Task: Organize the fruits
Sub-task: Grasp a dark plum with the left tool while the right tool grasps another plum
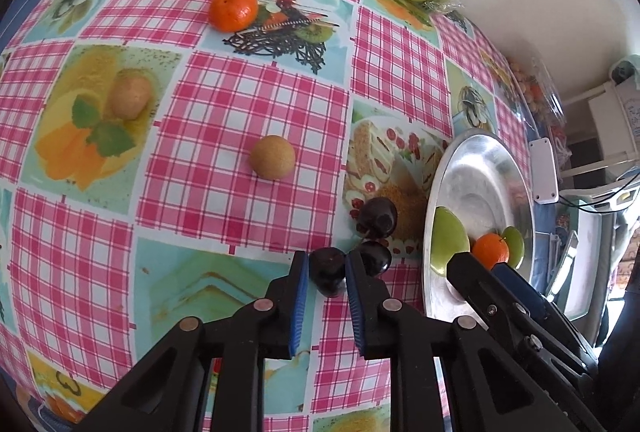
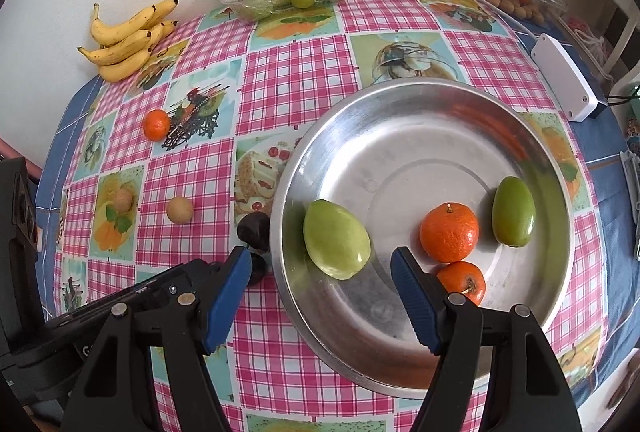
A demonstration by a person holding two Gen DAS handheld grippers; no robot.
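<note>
Your left tool (image 1: pixel 327 264) clamps one dark plum (image 1: pixel 328 270); lifting may drag its neighbours (image 1: pixel 376 218). Your right tool (image 2: pixel 320 272) stands wide, empty.

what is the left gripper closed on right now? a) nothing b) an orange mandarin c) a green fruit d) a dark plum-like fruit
d: in the left wrist view the left gripper has its blue pads pressed on either side of a dark fruit on the tablecloth, while the mandarins and green fruits lie elsewhere.
</note>
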